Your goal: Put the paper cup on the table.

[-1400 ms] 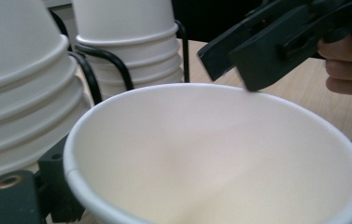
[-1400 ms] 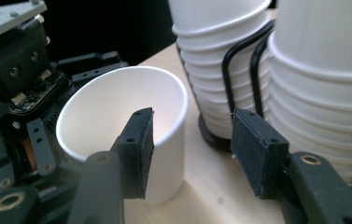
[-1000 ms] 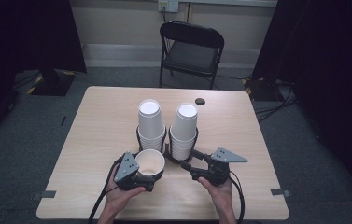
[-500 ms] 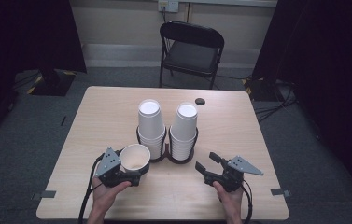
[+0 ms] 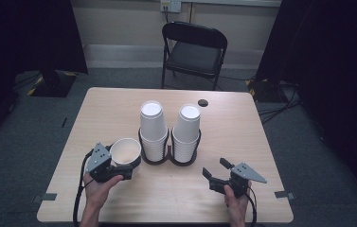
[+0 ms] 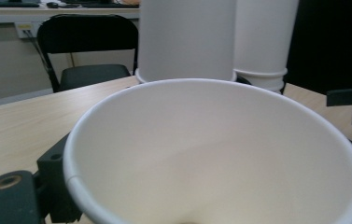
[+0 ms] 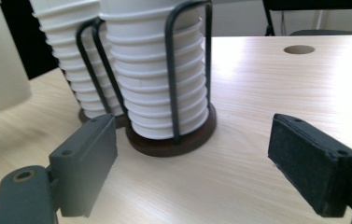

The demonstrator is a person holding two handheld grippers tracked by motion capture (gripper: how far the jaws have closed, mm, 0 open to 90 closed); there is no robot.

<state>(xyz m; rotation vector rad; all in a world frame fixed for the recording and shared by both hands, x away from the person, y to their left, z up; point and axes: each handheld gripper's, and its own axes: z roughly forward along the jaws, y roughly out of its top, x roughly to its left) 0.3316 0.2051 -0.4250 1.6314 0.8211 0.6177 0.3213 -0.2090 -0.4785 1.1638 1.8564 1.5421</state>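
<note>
My left gripper (image 5: 129, 163) is shut on a single white paper cup (image 5: 125, 151), held mouth up just left of the rack; its rim looms large in the left gripper view (image 6: 220, 154). Two tall stacks of white cups (image 5: 152, 127) (image 5: 187, 130) stand in a black wire double holder (image 5: 169, 158) at the table's middle. My right gripper (image 5: 215, 167) sits low near the front right, apart from the holder. Its jaws have just been opening and stand open with nothing between the pads (image 7: 87, 163). Ahead of them is the nearer stack (image 7: 157, 79).
A black folding chair (image 5: 192, 49) stands behind the wooden table (image 5: 261, 137). A small round cable hole (image 5: 202, 102) lies near the table's far edge. Dark curtains hang on both sides, and cables trail on the floor at the right.
The left gripper has carried the cup leftward away from the rack. The right gripper has drawn back to the right, sunk toward the table, and opened its jaws wider.
</note>
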